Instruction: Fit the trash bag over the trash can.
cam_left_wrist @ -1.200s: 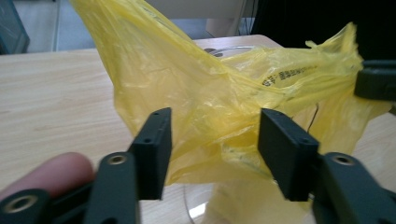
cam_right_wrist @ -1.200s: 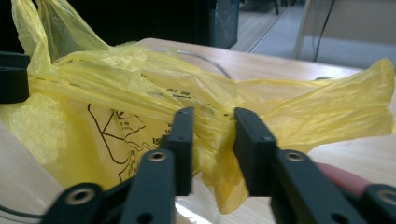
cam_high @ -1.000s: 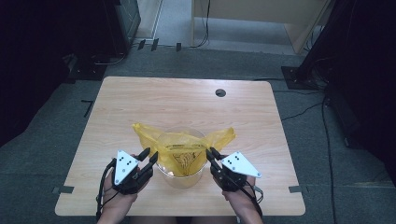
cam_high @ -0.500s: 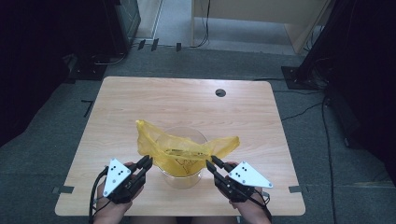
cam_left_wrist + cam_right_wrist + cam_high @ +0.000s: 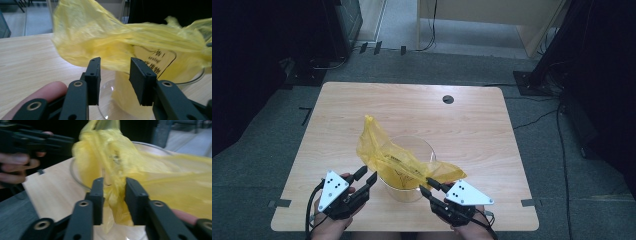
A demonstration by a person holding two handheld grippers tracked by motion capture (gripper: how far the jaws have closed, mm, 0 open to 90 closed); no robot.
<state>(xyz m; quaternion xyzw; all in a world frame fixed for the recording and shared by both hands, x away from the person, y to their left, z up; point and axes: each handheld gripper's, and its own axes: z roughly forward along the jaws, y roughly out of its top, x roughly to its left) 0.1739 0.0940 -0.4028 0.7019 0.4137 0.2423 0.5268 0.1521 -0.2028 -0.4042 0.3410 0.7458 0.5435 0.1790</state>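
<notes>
Thin crinkled yellow plastic bag [image 5: 404,162], clear glossy container [image 5: 412,172], matt wooden table [image 5: 472,125]

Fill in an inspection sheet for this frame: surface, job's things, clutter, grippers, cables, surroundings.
Surface: light wooden table, round cable hole near the far edge.
Job's things: yellow plastic bag draped across and into a clear glass jar; dark print on the bag.
Clutter: nothing seen.
Grippers: left gripper has just been opening, jaws apart, bag beyond the tips, nothing between them. Right gripper has just been opening; a fold of bag hangs between its jaws, pads apparently not pressing it.
Cables: black cable trails from the left gripper; more run over the floor past the table.
Surroundings: grey carpet, dark equipment racks at both sides, wooden furniture behind.
</notes>
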